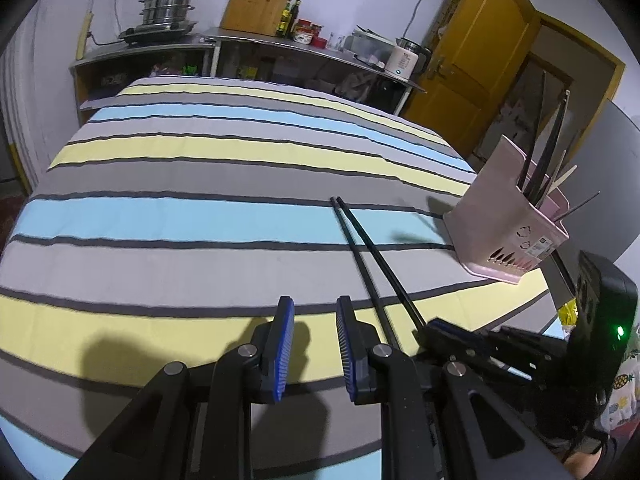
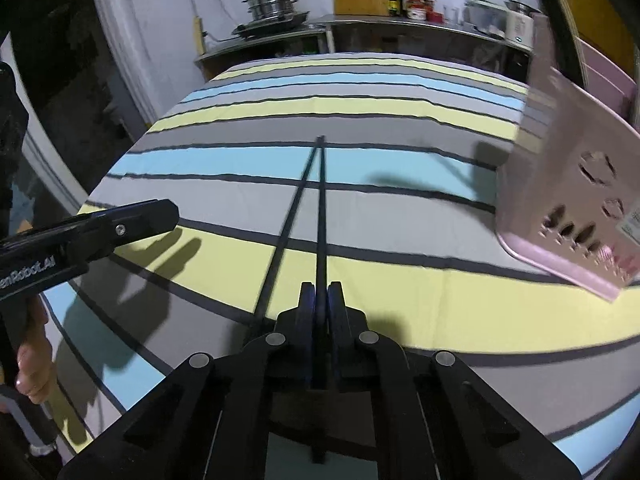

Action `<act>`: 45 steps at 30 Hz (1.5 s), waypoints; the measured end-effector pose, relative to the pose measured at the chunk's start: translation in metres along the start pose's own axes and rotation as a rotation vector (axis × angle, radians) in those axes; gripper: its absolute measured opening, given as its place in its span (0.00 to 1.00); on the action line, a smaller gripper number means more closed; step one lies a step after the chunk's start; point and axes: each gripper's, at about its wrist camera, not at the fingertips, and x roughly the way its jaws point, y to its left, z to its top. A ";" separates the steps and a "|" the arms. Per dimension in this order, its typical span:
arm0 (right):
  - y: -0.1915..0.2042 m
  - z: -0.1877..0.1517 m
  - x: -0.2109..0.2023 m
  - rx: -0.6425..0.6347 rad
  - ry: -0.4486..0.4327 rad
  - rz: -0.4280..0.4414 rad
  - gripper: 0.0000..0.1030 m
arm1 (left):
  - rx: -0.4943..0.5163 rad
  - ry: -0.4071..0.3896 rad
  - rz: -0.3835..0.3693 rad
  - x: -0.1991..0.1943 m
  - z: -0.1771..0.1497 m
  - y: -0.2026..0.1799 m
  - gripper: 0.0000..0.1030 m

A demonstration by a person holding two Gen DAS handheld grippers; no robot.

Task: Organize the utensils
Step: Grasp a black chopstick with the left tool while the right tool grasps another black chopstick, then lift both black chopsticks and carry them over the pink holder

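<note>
Chopsticks (image 2: 320, 216): most already in holder (image 1: 508, 236), last pair on the bed (image 1: 200, 184), my right gripper (image 2: 320, 304) clamped on one stick, left gripper (image 1: 314, 344) apart, empty; still 2 to drop in.

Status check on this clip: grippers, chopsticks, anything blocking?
Right gripper shut on one black chopstick; the second lies beside it. Left gripper open, empty. Pink plastic utensil holder right, path clear.
</note>
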 end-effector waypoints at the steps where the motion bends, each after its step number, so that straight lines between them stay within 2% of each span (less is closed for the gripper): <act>1: -0.003 -0.002 -0.002 0.012 -0.002 -0.005 0.06 | 0.004 0.002 -0.003 0.004 0.002 -0.003 0.20; 6: -0.023 -0.013 -0.014 0.110 -0.010 -0.011 0.06 | 0.033 0.028 -0.009 0.034 0.013 -0.023 0.20; 11: -0.032 -0.022 -0.023 0.183 -0.003 0.005 0.06 | 0.077 0.071 0.016 0.066 0.017 -0.040 0.20; 13: -0.033 -0.024 -0.024 0.206 0.001 0.020 0.06 | 0.114 0.055 0.039 0.069 0.016 -0.046 0.18; 14: -0.034 -0.025 -0.026 0.211 0.003 0.027 0.06 | 0.127 0.052 0.056 0.069 0.016 -0.047 0.12; 15: -0.034 -0.026 -0.026 0.214 0.008 0.035 0.06 | 0.143 0.053 0.072 0.069 0.015 -0.048 0.10; 21: -0.033 -0.019 -0.028 0.183 0.000 0.057 0.14 | 0.156 0.063 0.071 0.058 0.008 -0.036 0.09; 29: -0.027 0.012 -0.009 0.112 -0.017 0.035 0.14 | 0.102 0.074 0.050 0.042 0.003 -0.010 0.09; 37: -0.024 0.035 0.019 0.054 0.013 -0.033 0.15 | 0.035 0.090 0.055 0.050 0.013 -0.009 0.09; 43: -0.024 0.040 0.025 0.051 0.001 -0.040 0.15 | -0.015 0.098 0.066 0.060 0.025 -0.007 0.09; 45: -0.024 0.042 0.026 0.054 0.004 -0.041 0.09 | -0.004 0.094 0.077 0.062 0.028 -0.008 0.09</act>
